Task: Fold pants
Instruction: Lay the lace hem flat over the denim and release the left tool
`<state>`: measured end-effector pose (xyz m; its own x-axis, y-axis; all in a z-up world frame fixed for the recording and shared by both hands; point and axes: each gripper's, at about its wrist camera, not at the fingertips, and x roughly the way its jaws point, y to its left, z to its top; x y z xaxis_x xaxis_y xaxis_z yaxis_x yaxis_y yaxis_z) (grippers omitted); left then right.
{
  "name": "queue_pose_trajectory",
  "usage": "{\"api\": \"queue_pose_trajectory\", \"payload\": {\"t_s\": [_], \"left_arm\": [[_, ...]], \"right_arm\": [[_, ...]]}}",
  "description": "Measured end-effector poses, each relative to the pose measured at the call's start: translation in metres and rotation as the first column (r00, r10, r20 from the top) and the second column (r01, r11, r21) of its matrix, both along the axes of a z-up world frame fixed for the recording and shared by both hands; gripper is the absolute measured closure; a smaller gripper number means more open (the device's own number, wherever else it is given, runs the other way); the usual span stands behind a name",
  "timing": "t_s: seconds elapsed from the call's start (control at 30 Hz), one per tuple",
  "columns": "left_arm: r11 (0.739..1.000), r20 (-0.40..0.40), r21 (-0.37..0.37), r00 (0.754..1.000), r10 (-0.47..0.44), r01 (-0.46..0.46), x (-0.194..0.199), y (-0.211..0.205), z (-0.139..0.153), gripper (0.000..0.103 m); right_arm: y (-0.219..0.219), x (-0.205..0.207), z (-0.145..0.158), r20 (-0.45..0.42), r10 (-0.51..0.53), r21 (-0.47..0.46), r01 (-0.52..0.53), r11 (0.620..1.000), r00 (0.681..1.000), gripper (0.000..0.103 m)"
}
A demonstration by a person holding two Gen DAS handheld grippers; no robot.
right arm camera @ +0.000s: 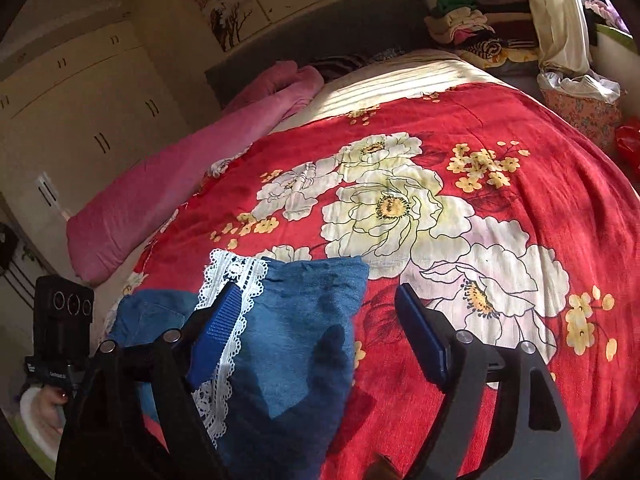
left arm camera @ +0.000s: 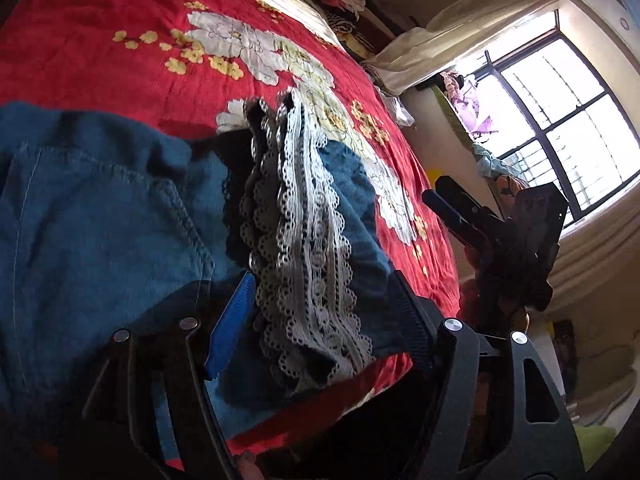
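So the blue denim pants [right arm camera: 288, 332] with the white lace trim [right arm camera: 232, 320] are bunched up on the red floral bedspread [right arm camera: 520, 152], down at about 7 o'clock on the bed in the right wrist view. The left gripper [left arm camera: 320, 320] is spread wide with the lace trim [left arm camera: 304, 272] sitting between its fingers, not pinched. The right gripper [right arm camera: 320, 320] is released too, hovering over the denim. A pink blanket [right arm camera: 180, 184] lies off at 10 o'clock.

red floral bedspread [right arm camera: 500, 128], pink bolster [right arm camera: 172, 184], barred window [left arm camera: 560, 120].
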<state>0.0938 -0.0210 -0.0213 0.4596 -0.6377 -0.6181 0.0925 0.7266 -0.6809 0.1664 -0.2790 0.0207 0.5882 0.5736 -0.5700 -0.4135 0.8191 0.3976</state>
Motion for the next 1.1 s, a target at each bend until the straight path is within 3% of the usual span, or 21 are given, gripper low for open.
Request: {"api": "queue_pose_trajectory", "payload": {"t_s": [0.23, 0.37, 0.47, 0.6, 0.63, 0.7, 0.87, 0.9, 0.93, 0.97, 1.1], "left_arm": [[1.000, -0.049, -0.012, 0.999, -0.016, 0.016, -0.024, -0.013, -0.012, 0.043], [1.000, -0.079, 0.020, 0.997, -0.005, 0.006, -0.024, -0.023, -0.015, 0.043], [0.999, -0.144, 0.021, 0.989, 0.036, -0.034, -0.023, -0.025, -0.022, 0.043], [0.996, -0.171, -0.007, 0.982, 0.083, -0.086, -0.019, -0.025, -0.028, 0.044], [0.995, -0.177, -0.010, 0.979, 0.097, -0.101, -0.019, -0.024, -0.029, 0.049], [0.992, -0.191, -0.030, 0.975, 0.117, -0.125, -0.018, -0.020, -0.033, 0.080], [0.986, -0.193, -0.084, 0.973, 0.129, -0.147, -0.023, -0.010, -0.033, 0.089], [0.986, -0.181, -0.082, 0.975, 0.129, -0.146, -0.026, -0.007, -0.029, 0.089], [0.987, -0.165, -0.076, 0.978, 0.126, -0.140, -0.029, -0.005, -0.023, 0.090], [0.989, -0.147, -0.061, 0.981, 0.128, -0.138, -0.033, -0.004, -0.016, 0.090], [0.990, -0.090, 0.008, 0.986, 0.140, -0.139, -0.047, 0.000, 0.001, 0.090]], "right_arm": [[0.001, -0.037, -0.005, -0.013, 0.006, -0.034, -0.007, 0.999, 1.000, 0.022], [0.000, -0.050, -0.014, -0.055, 0.001, -0.052, -0.004, 0.999, 0.998, 0.022], [0.000, -0.061, -0.019, -0.081, 0.012, -0.063, -0.017, 0.998, 0.997, 0.022], [0.003, -0.074, -0.028, -0.105, 0.025, -0.094, -0.035, 0.995, 0.994, 0.022], [0.004, -0.076, -0.031, -0.117, 0.029, -0.100, -0.041, 0.994, 0.993, 0.022], [0.005, -0.078, -0.036, -0.135, 0.021, -0.114, -0.037, 0.993, 0.991, 0.022], [0.012, -0.078, -0.052, -0.199, 0.037, -0.129, -0.064, 0.990, 0.979, 0.023], [0.014, -0.078, -0.054, -0.201, 0.044, -0.133, -0.072, 0.989, 0.979, 0.030], [0.016, -0.078, -0.055, -0.204, 0.052, -0.140, -0.082, 0.987, 0.978, 0.041], [0.018, -0.078, -0.056, -0.208, 0.056, -0.147, -0.088, 0.985, 0.977, 0.043], [0.020, -0.082, -0.055, -0.203, 0.054, -0.163, -0.088, 0.983, 0.978, 0.042]]}}
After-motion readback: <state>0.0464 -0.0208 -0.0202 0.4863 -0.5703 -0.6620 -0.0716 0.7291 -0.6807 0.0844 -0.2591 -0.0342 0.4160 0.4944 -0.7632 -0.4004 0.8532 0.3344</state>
